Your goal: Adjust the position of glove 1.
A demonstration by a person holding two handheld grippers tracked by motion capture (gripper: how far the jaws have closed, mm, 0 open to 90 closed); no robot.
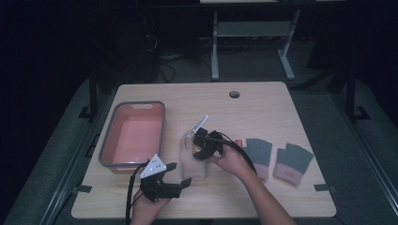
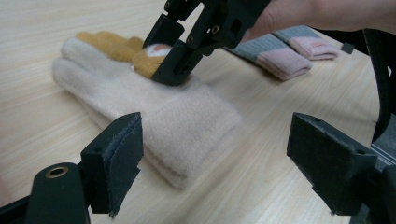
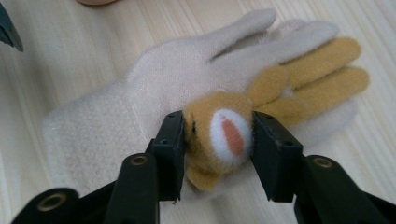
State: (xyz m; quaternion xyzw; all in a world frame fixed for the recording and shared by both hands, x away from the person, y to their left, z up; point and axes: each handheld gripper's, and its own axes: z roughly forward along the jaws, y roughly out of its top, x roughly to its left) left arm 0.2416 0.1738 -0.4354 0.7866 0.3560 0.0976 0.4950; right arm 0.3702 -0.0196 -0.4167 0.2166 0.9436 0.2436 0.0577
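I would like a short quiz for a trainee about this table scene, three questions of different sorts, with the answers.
1. True or false: the right gripper has its fingers closed on the yellow animal head of the cream glove.
2. Which is open, with nothing between its fingers? A) left gripper B) right gripper
3. Fill in: the pink bin lies to the ____ of the cream glove in the high view.

Key: 1 true; 2 A; 3 left.
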